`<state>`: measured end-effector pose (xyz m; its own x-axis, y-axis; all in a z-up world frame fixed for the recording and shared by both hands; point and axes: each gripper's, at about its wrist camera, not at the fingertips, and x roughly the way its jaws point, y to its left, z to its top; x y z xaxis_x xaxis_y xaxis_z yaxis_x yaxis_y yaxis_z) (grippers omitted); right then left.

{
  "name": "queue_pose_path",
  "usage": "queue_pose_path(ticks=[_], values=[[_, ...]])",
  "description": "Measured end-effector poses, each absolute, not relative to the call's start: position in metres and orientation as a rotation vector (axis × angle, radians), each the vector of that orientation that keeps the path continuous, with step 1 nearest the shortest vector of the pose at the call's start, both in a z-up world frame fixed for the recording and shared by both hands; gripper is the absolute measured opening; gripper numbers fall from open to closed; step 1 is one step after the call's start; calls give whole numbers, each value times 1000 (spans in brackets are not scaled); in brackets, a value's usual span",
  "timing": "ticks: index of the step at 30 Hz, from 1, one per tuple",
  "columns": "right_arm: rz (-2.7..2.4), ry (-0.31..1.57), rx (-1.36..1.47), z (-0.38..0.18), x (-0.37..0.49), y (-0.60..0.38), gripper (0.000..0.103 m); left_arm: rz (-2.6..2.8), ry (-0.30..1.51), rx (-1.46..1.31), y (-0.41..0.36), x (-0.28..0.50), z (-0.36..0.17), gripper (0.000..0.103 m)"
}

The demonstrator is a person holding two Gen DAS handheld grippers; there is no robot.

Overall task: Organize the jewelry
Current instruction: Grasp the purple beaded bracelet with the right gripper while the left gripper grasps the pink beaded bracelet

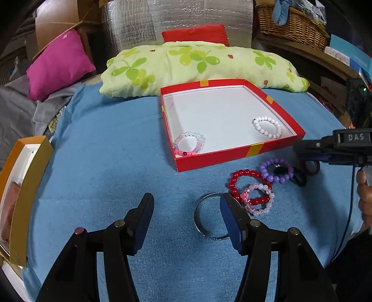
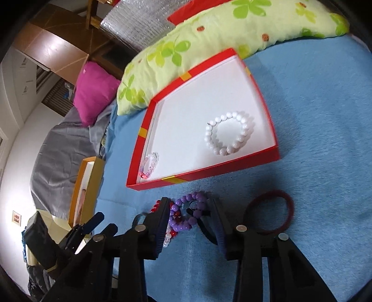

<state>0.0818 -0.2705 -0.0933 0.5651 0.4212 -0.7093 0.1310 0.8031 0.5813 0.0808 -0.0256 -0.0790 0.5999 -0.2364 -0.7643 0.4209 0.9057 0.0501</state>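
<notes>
The red box (image 1: 253, 152) lies flat on the blue bed cover (image 1: 111, 162), open cover to its left. Loose bracelets cluster near its front right corner. The left gripper (image 1: 187, 209) gapes empty by a metal bangle (image 1: 204, 218); the right gripper (image 2: 190, 216) straddles the purple bracelet (image 2: 186, 223), not clamped.

A blue cloth (image 1: 104, 144) covers the surface. Along its far edge lies a green clover-print pillow (image 1: 186, 65), with a red cushion (image 1: 197, 34) behind it against silver foil sheeting (image 1: 176, 18). A magenta cushion (image 1: 58, 65) sits far left above grey fabric (image 1: 16, 111). A wicker basket (image 1: 290, 25) stands far right.
</notes>
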Motion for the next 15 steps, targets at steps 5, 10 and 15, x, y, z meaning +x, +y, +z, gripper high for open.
queue_pose_path(ticks=[5,10,15], values=[[148,1032,620,-108,97,-264,31,-442,833,232,-30,78,-77,60],[158,1078,588,-121,109,-254,16,-534,842,253,-47,74,-81,60],[138,1057,541,-115,106,-251,11,-614,878,265,-63,72,-90,48]])
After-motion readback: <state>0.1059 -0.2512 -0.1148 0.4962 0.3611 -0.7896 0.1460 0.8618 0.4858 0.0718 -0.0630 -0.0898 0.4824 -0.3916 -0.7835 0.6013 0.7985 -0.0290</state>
